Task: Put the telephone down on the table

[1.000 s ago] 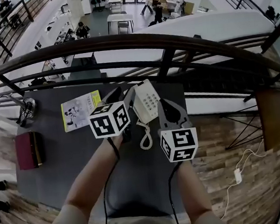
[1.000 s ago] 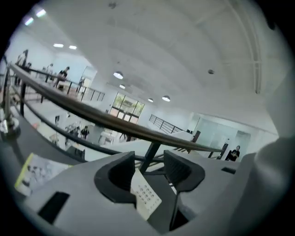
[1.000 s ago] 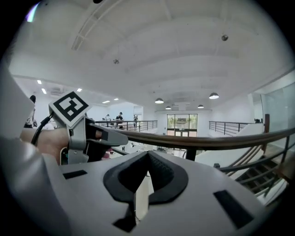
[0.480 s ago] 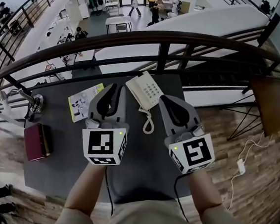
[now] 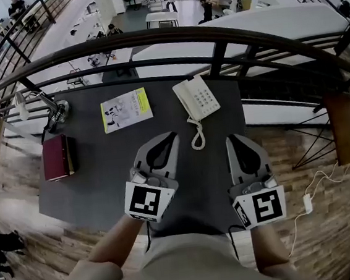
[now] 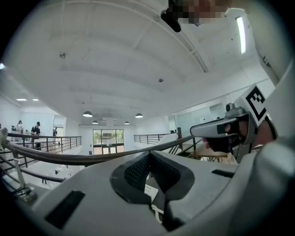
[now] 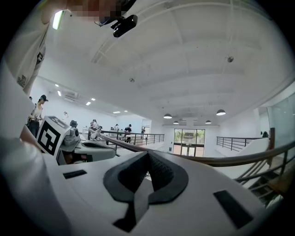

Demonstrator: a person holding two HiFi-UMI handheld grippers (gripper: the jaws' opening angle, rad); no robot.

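Observation:
The white telephone (image 5: 197, 98) lies flat on the dark grey table (image 5: 104, 175) near its far edge, and its coiled cord (image 5: 196, 137) trails toward me. No gripper touches it. My left gripper (image 5: 169, 135) hovers over the near half of the table, left of the cord. Its jaws have just been closing with nothing between them, and they are now shut and empty. My right gripper (image 5: 234, 138) is beside it on the right, shut and empty too. Past the shut tips (image 6: 150, 154) in the left gripper view, a bit of the telephone (image 6: 148, 189) shows. In the right gripper view the tips (image 7: 147, 154) meet.
A yellow-and-white leaflet (image 5: 126, 109) lies left of the telephone. A dark red book (image 5: 57, 157) and a desk lamp (image 5: 47, 109) are at the table's left end. A dark railing (image 5: 215, 45) runs behind the table. A white cable with a plug (image 5: 306, 203) lies on the wooden floor at the right.
Both grippers have drawn back from the telephone toward me. The left gripper's jaws went from open to shut. The telephone stays on the table.

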